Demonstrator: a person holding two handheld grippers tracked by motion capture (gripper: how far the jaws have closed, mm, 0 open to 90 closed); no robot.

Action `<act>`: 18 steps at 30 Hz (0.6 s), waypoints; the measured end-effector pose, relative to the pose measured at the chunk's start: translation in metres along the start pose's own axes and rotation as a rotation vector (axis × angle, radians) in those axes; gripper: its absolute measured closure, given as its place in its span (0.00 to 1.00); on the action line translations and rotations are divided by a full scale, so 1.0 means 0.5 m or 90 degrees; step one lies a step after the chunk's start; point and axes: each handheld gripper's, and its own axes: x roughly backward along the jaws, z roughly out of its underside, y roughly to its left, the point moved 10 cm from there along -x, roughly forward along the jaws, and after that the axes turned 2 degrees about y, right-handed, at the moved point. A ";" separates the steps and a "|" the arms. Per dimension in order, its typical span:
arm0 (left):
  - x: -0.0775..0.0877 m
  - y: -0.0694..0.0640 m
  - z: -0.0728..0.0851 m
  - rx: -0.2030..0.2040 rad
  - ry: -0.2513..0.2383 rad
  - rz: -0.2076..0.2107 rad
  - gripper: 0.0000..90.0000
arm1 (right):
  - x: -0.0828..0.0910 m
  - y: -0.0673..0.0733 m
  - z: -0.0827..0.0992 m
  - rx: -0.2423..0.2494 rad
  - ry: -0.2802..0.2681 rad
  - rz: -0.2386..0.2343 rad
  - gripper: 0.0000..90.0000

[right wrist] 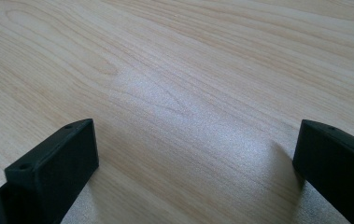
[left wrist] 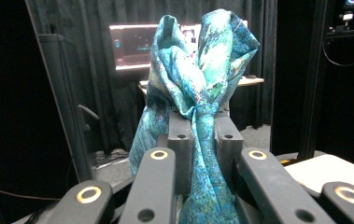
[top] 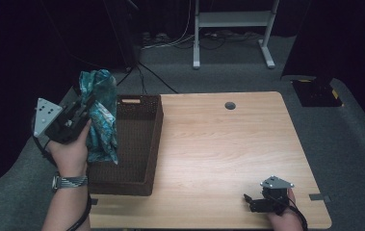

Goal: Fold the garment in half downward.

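A light wooden table (top: 228,144) stands on grey carpet (top: 353,139), with a round cable hole (top: 230,105) near its far edge. Behind it, the white legs of another desk (top: 233,29) rise amid loose cables (top: 170,42). A black pad (top: 316,92) lies off to the right. A lit monitor (left wrist: 135,46) glows before dark curtains (left wrist: 296,70).

the teal scarf (left wrist: 198,93) runs off the bottom edge.

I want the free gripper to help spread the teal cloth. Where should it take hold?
Probably the hanging lower edge of the teal cloth, approached from the table side. The left gripper pinches it bunched in the middle, so the tail drapes free over the basket. The right gripper is open.
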 end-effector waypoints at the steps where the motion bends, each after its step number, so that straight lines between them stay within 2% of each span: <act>1: 0.001 0.008 0.004 0.003 0.004 0.001 0.90 | 0.000 0.000 0.000 0.000 0.000 0.000 0.00; 6: 0.001 0.042 0.034 0.014 0.025 0.002 0.90 | 0.000 0.000 0.000 0.000 0.000 0.000 0.00; 18: -0.015 0.087 0.110 0.029 0.074 -0.001 0.90 | 0.000 0.000 0.000 0.000 0.000 0.000 0.00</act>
